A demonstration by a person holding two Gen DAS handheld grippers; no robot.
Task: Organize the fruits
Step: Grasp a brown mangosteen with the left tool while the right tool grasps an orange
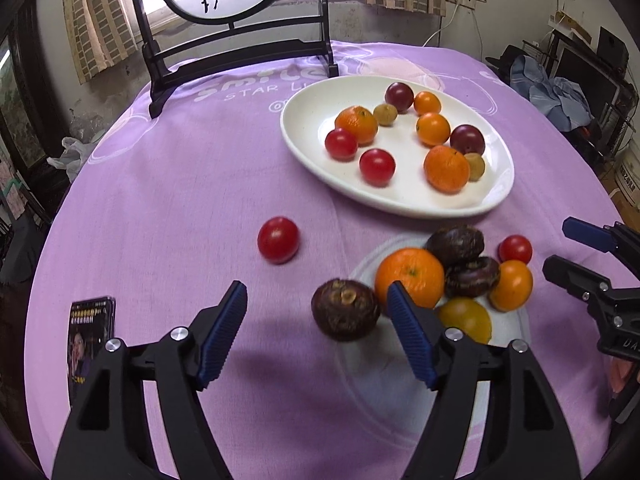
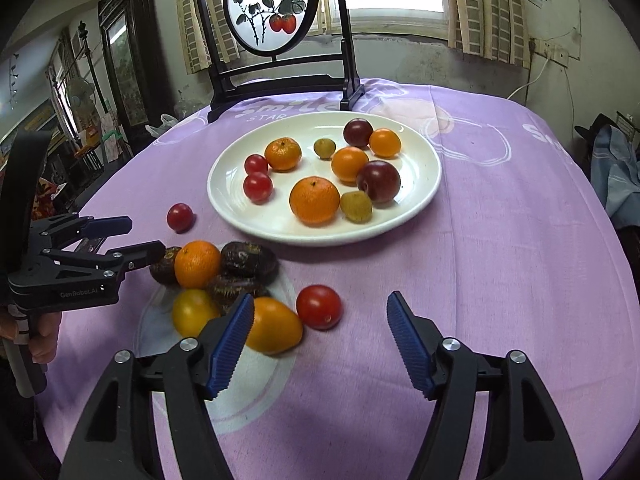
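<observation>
A white plate [image 1: 304, 120] [image 2: 224, 184] at the back holds mandarins, cherry tomatoes, plums and small yellowish fruits. In front of it is a loose pile: a mandarin [image 1: 410, 276] [image 2: 197, 263], dark water chestnuts [image 1: 456, 244] [image 2: 248, 260], a yellow tomato [image 1: 466, 318] and an orange one [image 2: 276, 330]. My left gripper [image 1: 317, 291] [image 2: 144, 236] is open around one chestnut [image 1: 346, 310], which lies close to its right finger. My right gripper [image 2: 320, 300] [image 1: 560, 245] is open, with a red tomato [image 2: 319, 306] just beyond its fingertips. Another red tomato [image 1: 278, 239] [image 2: 180, 217] lies alone to the left.
A round painted screen on a black stand [image 1: 240, 52] rises behind the plate. A phone [image 1: 92, 344] lies near the table's left front edge. The purple cloth [image 2: 500, 240] covers the round table. A hand [image 2: 40, 340] grips the left gripper's handle.
</observation>
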